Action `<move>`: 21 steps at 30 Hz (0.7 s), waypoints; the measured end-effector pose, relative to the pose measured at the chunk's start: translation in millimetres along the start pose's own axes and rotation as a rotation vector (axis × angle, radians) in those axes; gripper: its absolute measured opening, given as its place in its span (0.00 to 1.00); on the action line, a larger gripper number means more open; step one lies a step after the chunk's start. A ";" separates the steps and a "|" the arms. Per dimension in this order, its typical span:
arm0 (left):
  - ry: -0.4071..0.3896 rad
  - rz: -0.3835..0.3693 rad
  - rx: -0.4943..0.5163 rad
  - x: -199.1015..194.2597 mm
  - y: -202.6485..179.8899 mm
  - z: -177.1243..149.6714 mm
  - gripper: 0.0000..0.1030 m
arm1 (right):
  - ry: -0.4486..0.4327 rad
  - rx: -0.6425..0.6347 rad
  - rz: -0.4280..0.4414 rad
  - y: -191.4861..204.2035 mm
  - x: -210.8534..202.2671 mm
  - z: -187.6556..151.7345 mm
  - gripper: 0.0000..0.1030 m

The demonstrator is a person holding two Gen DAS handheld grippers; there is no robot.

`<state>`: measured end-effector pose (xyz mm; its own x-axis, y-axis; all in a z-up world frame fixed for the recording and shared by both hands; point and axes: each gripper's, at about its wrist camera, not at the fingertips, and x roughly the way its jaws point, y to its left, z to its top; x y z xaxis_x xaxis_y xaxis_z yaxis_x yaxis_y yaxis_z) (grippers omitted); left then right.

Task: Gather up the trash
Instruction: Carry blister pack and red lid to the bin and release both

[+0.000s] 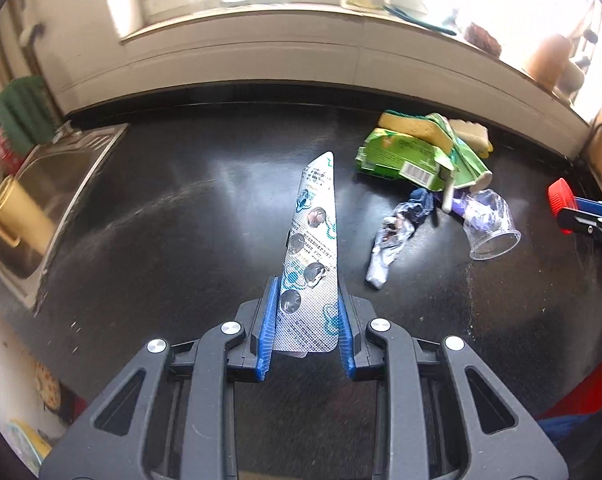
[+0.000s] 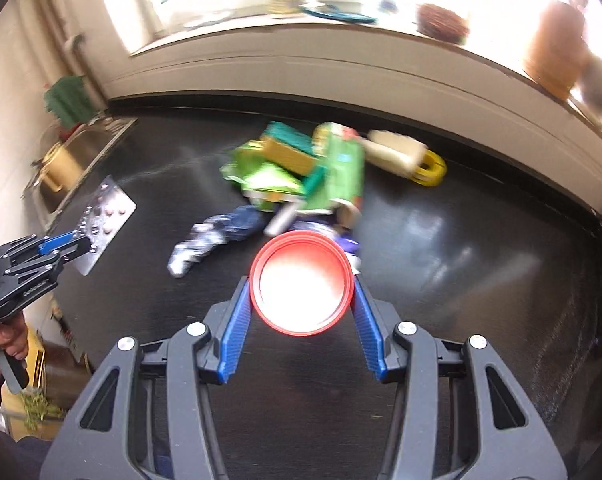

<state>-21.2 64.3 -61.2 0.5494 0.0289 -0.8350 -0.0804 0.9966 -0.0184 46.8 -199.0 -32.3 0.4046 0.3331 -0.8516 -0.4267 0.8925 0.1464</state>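
My left gripper is shut on a silver blister pack, which sticks forward above the black counter. It also shows in the right wrist view, held by the left gripper. My right gripper is shut on a red jar lid, with its white inside facing the camera; the lid also shows in the left wrist view. Trash lies ahead: crushed green cartons, a crumpled foil wrapper, and a clear plastic cup.
A yellow-green sponge lies on the cartons, with a white brush and a yellow ring behind. A steel sink with a gold pot sits at the left. A cluttered windowsill runs along the back.
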 end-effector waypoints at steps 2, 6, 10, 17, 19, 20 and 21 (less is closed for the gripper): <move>-0.004 0.016 -0.019 -7.6 7.0 -4.1 0.25 | 0.003 -0.036 0.035 21.7 2.6 5.0 0.48; -0.019 0.056 -0.070 -27.2 28.9 -16.8 0.25 | 0.016 -0.119 0.102 67.2 13.2 12.2 0.48; -0.023 0.108 -0.142 -46.5 58.1 -36.8 0.25 | 0.046 -0.229 0.186 126.6 27.0 16.7 0.48; 0.007 0.229 -0.310 -78.9 118.3 -101.6 0.25 | 0.122 -0.427 0.350 244.0 52.7 4.6 0.48; 0.019 0.254 -0.357 -85.7 131.8 -121.6 0.25 | 0.154 -0.489 0.400 282.1 60.6 -3.1 0.48; 0.028 0.269 -0.384 -88.3 138.7 -132.3 0.25 | 0.167 -0.514 0.418 297.5 63.7 -7.7 0.48; 0.040 0.288 -0.417 -91.3 148.0 -146.8 0.25 | 0.182 -0.541 0.437 314.0 67.1 -11.9 0.48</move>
<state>-205.4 197.8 -68.4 0.4246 0.2865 -0.8589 -0.5533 0.8329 0.0043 -69.6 99.9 -49.5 -0.0157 0.5273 -0.8496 -0.8790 0.3977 0.2631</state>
